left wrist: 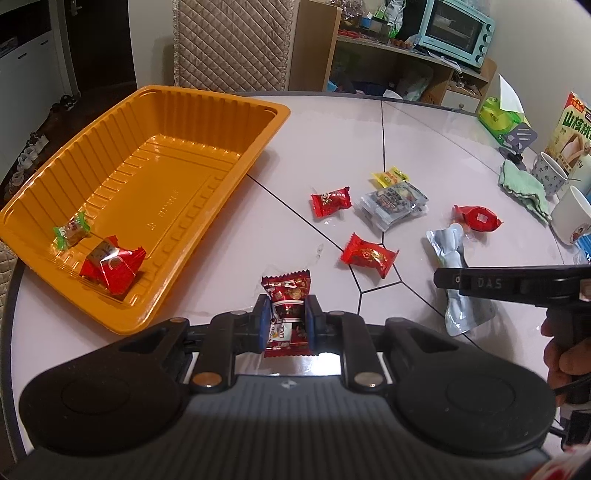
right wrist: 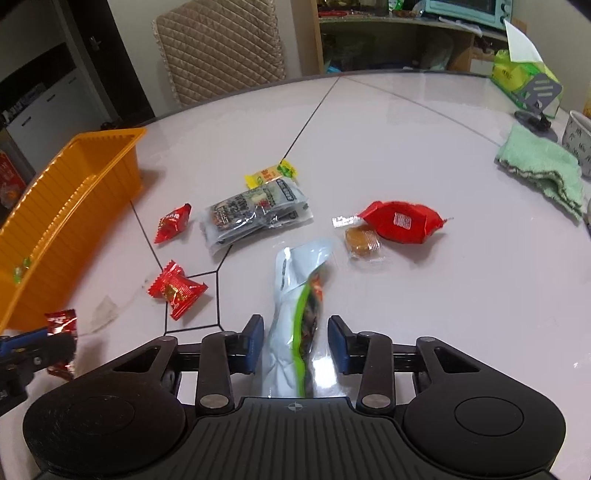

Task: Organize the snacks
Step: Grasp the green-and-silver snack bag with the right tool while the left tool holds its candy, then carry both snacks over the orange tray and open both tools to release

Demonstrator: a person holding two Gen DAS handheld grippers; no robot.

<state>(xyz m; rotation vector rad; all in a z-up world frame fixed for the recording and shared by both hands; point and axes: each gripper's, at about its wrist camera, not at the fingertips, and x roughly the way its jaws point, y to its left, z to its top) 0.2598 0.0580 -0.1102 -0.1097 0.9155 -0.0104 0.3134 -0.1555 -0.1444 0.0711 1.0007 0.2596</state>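
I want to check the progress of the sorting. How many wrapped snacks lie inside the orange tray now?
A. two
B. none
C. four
A: the left wrist view shows the orange tray holding only a green-ended candy and a red-wrapped candy.

"Where am I with my tongs?"

"I am in a home, at the eating table point(left wrist: 424, 122). I see a little blue oven point(left wrist: 456, 31) on a shelf point(left wrist: 388, 48), a padded chair point(left wrist: 232, 44), mugs point(left wrist: 550, 173), a green cloth point(left wrist: 522, 184) and shoes point(left wrist: 31, 147) on the floor."
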